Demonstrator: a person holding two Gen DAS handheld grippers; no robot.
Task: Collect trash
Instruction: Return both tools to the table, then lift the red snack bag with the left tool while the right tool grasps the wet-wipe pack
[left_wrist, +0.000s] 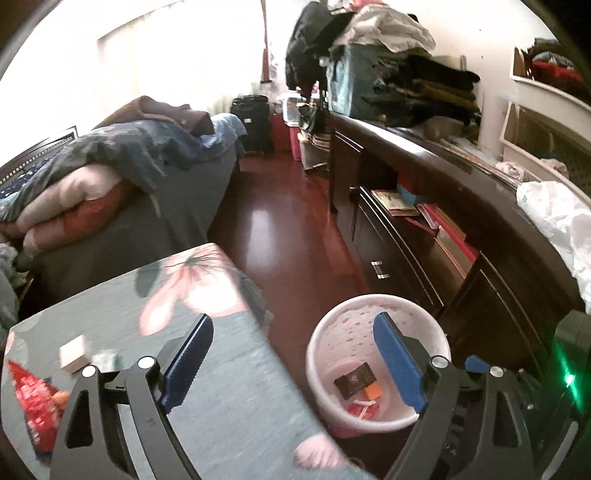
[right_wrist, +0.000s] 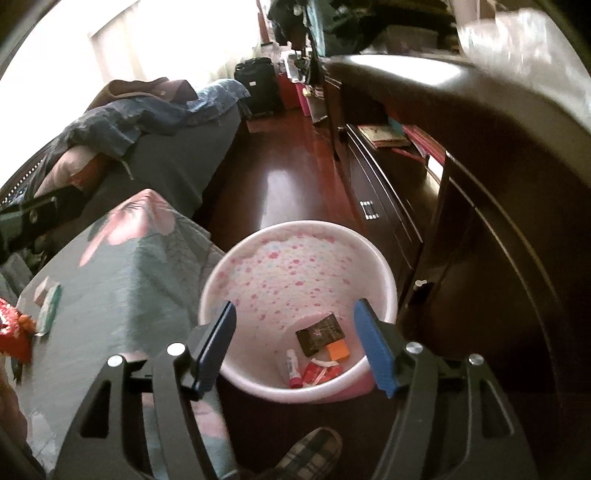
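A white bin (right_wrist: 299, 273) with a pink-flowered liner is seen on the dark red floor, just right of a table (right_wrist: 122, 295) covered in grey-green floral cloth; a black packet (right_wrist: 320, 334), an orange scrap and red wrappers already lie inside. The right gripper (right_wrist: 295, 341) is held over the bin, fingers spread wide and empty, so a drop appears finished. The left gripper (left_wrist: 291, 360) is likewise wide open and empty, and a reach left to the red wrapper (left_wrist: 35, 400) and small box (left_wrist: 75, 354) seems called for.

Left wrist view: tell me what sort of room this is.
Most likely a bedroom: a bed heaped with bedding, a dark dresser piled with folded clothes, and a suitcase by the far wall.
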